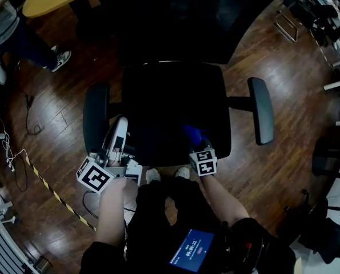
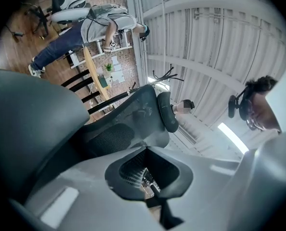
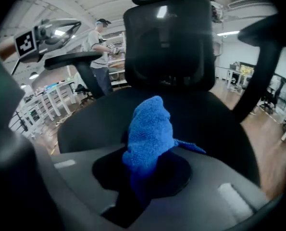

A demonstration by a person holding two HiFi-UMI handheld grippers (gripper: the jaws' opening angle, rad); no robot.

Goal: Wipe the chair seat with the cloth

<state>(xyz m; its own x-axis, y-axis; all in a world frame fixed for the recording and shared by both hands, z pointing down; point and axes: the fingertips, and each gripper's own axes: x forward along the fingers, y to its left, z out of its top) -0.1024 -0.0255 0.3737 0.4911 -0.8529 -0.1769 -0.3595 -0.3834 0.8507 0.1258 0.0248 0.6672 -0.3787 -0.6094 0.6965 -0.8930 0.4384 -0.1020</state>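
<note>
a person's right gripper (image 1: 195,144) has its jaws clamped on a bunched bright blue terry cloth (image 1: 191,135), which stands just above the front edge of the black padded office chair seat (image 1: 170,107), right of its middle. in the right gripper view the cloth's tuft (image 3: 150,134) sticks up out of the jaws and does not lie flat on the seat. the left gripper (image 1: 117,131) sits at the seat's front left corner beside the black armrest (image 1: 95,116), jaws together on nothing. by the look of it the wipe is barely begun, if at all, with the whole seat left to cover. no brand shows. the only markings are black-and-white square markers on each gripper's cube, and digits on a blue chest screen (image 1: 188,249) too small to read.
</note>
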